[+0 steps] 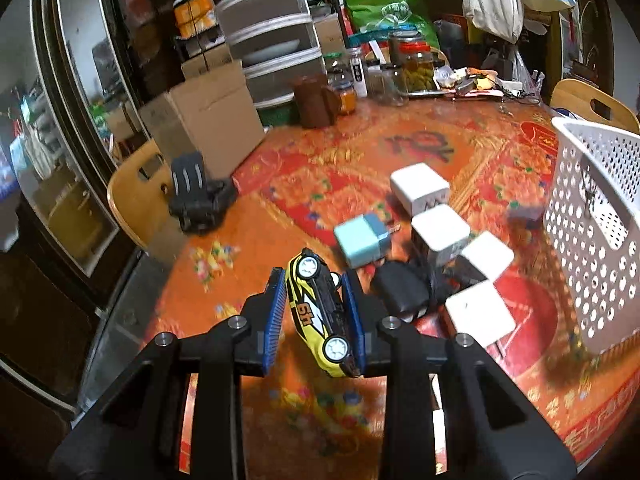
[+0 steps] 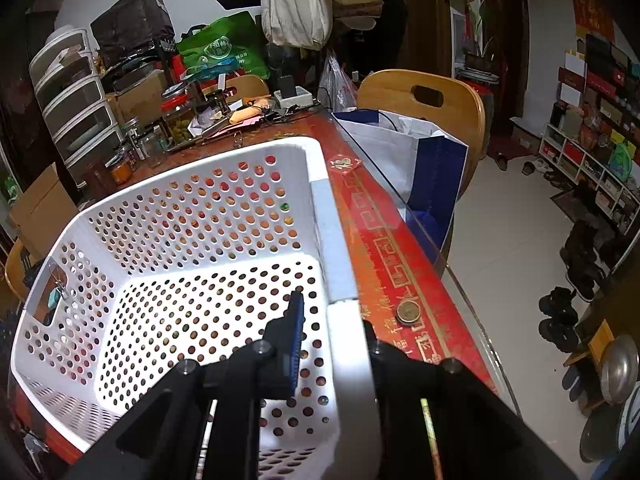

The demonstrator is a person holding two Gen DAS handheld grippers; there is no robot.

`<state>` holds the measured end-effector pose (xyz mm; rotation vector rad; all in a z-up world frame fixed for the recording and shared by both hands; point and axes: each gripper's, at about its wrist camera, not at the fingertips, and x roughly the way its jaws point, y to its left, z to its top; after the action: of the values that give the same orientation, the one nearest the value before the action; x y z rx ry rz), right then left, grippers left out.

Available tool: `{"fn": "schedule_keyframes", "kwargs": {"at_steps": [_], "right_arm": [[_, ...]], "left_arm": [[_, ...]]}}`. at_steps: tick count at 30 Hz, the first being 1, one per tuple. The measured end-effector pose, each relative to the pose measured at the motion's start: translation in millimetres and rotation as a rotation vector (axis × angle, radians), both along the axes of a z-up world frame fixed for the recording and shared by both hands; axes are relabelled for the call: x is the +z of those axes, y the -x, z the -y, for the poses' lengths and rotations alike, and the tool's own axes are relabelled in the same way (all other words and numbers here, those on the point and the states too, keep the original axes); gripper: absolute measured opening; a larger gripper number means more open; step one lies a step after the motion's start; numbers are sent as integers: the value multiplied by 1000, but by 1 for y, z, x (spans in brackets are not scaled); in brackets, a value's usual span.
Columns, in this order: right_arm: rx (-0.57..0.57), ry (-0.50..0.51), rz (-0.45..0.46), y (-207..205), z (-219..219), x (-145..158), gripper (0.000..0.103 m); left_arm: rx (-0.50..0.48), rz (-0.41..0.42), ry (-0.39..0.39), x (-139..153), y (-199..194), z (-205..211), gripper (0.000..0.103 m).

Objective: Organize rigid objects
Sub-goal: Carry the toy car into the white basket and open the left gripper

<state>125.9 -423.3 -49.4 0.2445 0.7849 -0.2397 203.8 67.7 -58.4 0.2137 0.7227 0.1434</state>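
Note:
My left gripper (image 1: 314, 280) is shut on a yellow and black toy car (image 1: 320, 312), held on its side above the table, wheels facing right. Beyond it lie a light blue charger block (image 1: 362, 240), several white cubes (image 1: 440, 228) and a black adapter (image 1: 400, 290) with its cable. The white perforated basket (image 1: 592, 232) stands at the right. In the right wrist view my right gripper (image 2: 332, 304) is shut on the basket's right wall (image 2: 348, 360), one finger inside and the other hidden outside. The basket (image 2: 192, 220) holds nothing visible.
A round table (image 1: 280, 216) with a red and orange cover carries jars (image 1: 416, 64) and clutter at the back. A black gadget (image 1: 196, 196) sits on a wooden chair at the left. A coin (image 2: 408, 313) lies by the basket. A blue and white bag (image 2: 416, 160) hangs beyond the table edge.

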Motion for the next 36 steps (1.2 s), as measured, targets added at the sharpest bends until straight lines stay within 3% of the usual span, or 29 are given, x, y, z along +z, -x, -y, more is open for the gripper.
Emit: {"fn": "schedule_keyframes", "kwargs": {"at_steps": [9, 18, 27, 32, 36], "right_arm": [[15, 2, -3, -1, 0, 0, 13], [24, 5, -5, -1, 0, 0, 13], [24, 5, -5, -1, 0, 0, 13], [28, 9, -11, -1, 0, 0, 13], [29, 6, -20, -2, -1, -1, 13]], "left_arm": [[-25, 16, -32, 22, -14, 33, 26], [-64, 38, -114, 46, -27, 82, 26], [-182, 56, -171, 68, -35, 157, 26], [-283, 9, -267, 69, -50, 225, 26], [-388, -129, -387, 50, -69, 282, 26]]}}
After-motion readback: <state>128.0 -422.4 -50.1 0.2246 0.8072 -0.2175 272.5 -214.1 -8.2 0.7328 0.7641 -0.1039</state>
